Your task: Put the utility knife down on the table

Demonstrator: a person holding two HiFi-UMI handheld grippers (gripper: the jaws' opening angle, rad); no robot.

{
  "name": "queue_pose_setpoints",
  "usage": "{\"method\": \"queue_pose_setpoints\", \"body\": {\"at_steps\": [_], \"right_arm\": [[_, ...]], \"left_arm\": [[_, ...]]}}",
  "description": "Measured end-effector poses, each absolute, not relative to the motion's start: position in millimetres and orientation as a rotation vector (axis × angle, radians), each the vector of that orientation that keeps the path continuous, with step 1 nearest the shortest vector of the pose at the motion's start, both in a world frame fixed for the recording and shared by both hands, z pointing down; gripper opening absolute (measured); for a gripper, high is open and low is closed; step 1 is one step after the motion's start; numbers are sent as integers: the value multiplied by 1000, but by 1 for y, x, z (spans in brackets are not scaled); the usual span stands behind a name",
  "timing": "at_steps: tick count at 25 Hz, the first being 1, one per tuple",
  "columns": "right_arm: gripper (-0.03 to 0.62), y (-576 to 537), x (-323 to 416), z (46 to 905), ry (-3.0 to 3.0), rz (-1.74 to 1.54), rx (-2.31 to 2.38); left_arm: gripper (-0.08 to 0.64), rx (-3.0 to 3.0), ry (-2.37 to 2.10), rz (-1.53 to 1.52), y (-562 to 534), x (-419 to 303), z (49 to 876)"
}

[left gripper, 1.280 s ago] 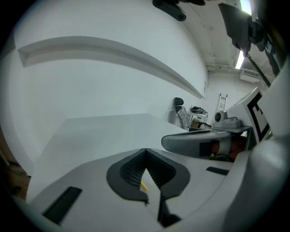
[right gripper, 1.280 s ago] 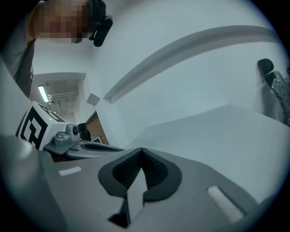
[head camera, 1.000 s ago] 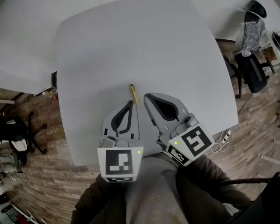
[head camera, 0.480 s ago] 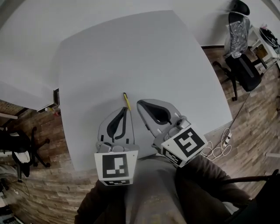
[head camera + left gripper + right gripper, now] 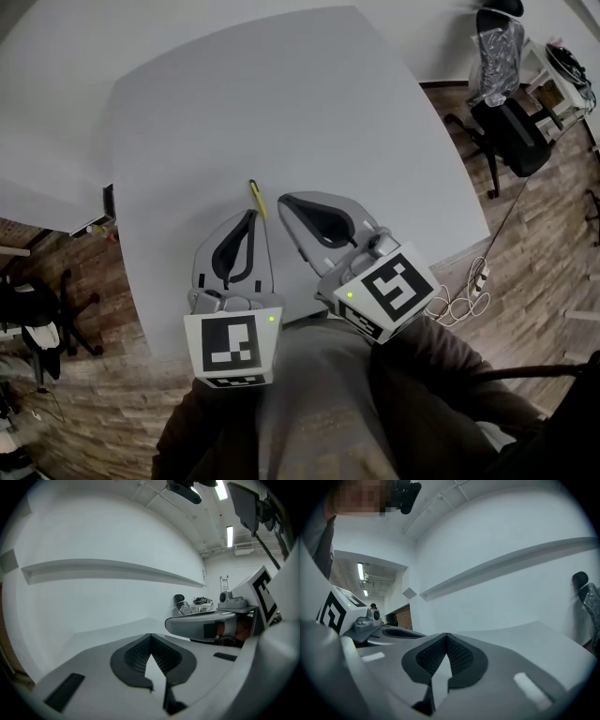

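Beyond the utility knife (image 5: 255, 198), toward the far edge and out to either side, the grey table (image 5: 309, 103) runs bare, so a gripper could come in freely from there. On the knife's near side room is tight: the left gripper (image 5: 250, 215), jaws together, sits just left of its near end and the right gripper (image 5: 282, 200), jaws also together, just to its right, leaving a narrow gap. Office chairs (image 5: 502, 112) stand on the floor well right of the knife

We see a pale grey table (image 5: 309, 112) with rounded corners. On it lies a slim yellow utility knife (image 5: 255, 198), toward the table's near edge.
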State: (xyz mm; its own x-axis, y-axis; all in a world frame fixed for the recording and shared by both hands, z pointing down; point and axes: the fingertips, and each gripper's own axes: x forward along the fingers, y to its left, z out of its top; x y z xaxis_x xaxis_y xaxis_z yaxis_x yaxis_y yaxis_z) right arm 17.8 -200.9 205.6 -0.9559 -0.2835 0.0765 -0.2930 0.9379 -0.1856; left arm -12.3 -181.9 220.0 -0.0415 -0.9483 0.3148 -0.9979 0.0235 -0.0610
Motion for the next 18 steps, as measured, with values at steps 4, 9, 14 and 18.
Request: {"method": "queue_pose_setpoints", "body": {"at_steps": [4,9,14,18], "right_arm": [[2,-196,20,207,-3042,300,447],[2,-196,17,204,-3048,299,456],[1,-194,18,206,-3051,306,449],[2,-196,21,207,-3051,303,450]], "left_arm": [[2,2044,-2105,392,-180,-9,220],[2,2051,-2109,403,-177,-13,217],[2,2040,-2110,398,-174,-12,220],[2,2045,-2104,411,-176,-8,221]]}}
